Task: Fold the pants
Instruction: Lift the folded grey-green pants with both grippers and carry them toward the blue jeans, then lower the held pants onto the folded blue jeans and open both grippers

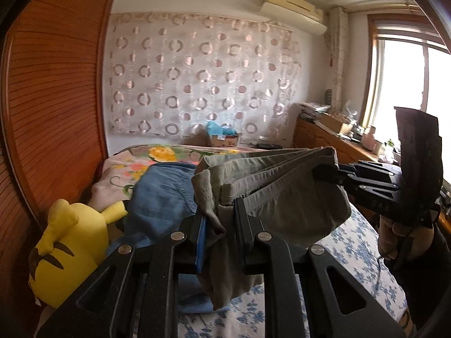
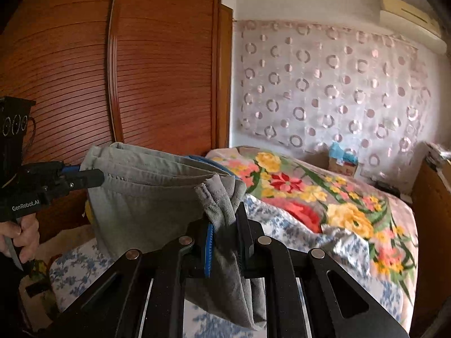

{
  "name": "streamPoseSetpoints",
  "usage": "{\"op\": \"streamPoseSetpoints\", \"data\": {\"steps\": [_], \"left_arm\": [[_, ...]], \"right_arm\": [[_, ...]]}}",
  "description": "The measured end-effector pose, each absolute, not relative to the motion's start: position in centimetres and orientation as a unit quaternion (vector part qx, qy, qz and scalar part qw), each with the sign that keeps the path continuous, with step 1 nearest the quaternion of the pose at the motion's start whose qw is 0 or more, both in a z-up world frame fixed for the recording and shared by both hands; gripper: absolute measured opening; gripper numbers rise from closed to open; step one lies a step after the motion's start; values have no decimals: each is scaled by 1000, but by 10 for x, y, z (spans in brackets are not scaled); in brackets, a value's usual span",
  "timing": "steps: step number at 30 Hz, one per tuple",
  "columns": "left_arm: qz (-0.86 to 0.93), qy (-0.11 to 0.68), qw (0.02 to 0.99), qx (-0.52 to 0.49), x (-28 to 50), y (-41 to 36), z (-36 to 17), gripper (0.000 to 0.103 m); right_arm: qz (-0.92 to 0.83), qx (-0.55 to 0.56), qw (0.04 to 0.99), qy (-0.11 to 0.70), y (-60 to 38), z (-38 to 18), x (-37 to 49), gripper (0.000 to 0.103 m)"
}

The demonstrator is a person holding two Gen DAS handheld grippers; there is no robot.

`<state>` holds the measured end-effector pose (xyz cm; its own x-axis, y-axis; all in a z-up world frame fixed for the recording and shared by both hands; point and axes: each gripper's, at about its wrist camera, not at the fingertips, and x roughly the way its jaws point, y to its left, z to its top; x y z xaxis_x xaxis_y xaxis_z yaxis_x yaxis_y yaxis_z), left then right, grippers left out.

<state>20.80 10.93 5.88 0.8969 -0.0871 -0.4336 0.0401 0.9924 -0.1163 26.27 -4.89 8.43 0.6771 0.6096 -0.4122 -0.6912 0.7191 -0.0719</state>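
Pants [image 1: 270, 188], grey-green and folded into several layers, hang in the air above the bed, stretched between the two grippers. Left gripper [image 1: 220, 219] is clamped on one bunched end of the cloth, right gripper [image 2: 225, 225] is pinched tight on the other end, fabric drooping below each set of fingers. Underneath lies a blue-flowered sheet [image 1: 355, 253], and further back a bright floral blanket [image 2: 324, 197] with yellow and red blooms covers the bed. A reddish slatted wooden wardrobe [image 2: 157, 70] fills one side of the room, and a curtain with ring patterns [image 1: 197, 76] hangs on the back wall under an air conditioner [image 1: 293, 8].

Left wrist view alone gives us a yellow plush toy [image 1: 70, 242] against the wardrobe, a blue denim garment [image 1: 157, 197] lying beside it, a bright window [image 1: 400, 84] and a cluttered wooden counter [image 1: 327, 138] below it, plus the person's right hand [image 1: 394, 236] on its handle. Right wrist view instead shows the left hand [image 2: 22, 236] gripping its handle, and much more of the blanket.
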Motion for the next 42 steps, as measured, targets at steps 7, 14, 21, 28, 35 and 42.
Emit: {"op": "streamPoseSetpoints", "data": {"steps": [7, 14, 21, 28, 35, 42], "left_arm": [[-9, 217, 973, -77, 213, 132, 48, 19], [16, 220, 971, -89, 218, 150, 34, 19], [36, 226, 968, -104, 215, 161, 18, 19], [59, 249, 959, -119, 217, 170, 2, 22], [61, 232, 963, -123, 208, 169, 12, 50], [44, 223, 970, -81, 218, 149, 25, 58]], "right_arm": [[378, -136, 900, 170, -23, 82, 300, 14], [400, -172, 883, 174, 21, 75, 344, 14], [422, -207, 862, 187, 67, 72, 383, 14], [438, -224, 846, 208, 92, 65, 409, 14], [431, -194, 853, 221, 78, 77, 417, 35], [437, -163, 855, 227, 38, 80, 414, 40]]}}
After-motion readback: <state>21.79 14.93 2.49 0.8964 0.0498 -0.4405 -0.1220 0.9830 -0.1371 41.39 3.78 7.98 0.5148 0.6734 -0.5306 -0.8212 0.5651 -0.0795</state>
